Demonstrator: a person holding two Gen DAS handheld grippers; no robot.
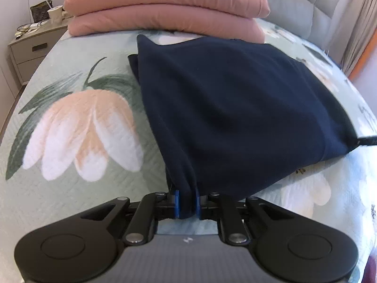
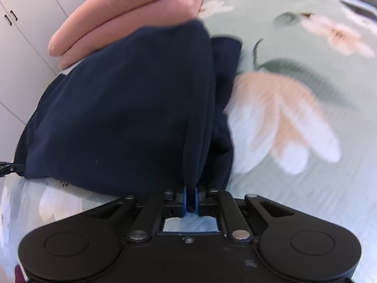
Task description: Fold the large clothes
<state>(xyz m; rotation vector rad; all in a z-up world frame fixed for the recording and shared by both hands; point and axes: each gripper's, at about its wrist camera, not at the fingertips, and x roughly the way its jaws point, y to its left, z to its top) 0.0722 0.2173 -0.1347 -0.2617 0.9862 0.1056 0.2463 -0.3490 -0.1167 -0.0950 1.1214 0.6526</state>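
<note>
A dark navy garment lies folded on the floral bedspread, stretched between my two grippers. My left gripper is shut on a bunched near corner of it, blue pads pinching the cloth. My right gripper is shut on another corner of the same navy garment. The right gripper's tip shows in the left wrist view at the garment's right corner. The left gripper's tip shows in the right wrist view at the garment's left corner. The garment's far edge rests against the pink quilt.
A folded pink quilt lies at the head of the bed, also in the right wrist view. A bedside cabinet with a cup and clutter stands at the left. White wardrobe doors stand beside the bed.
</note>
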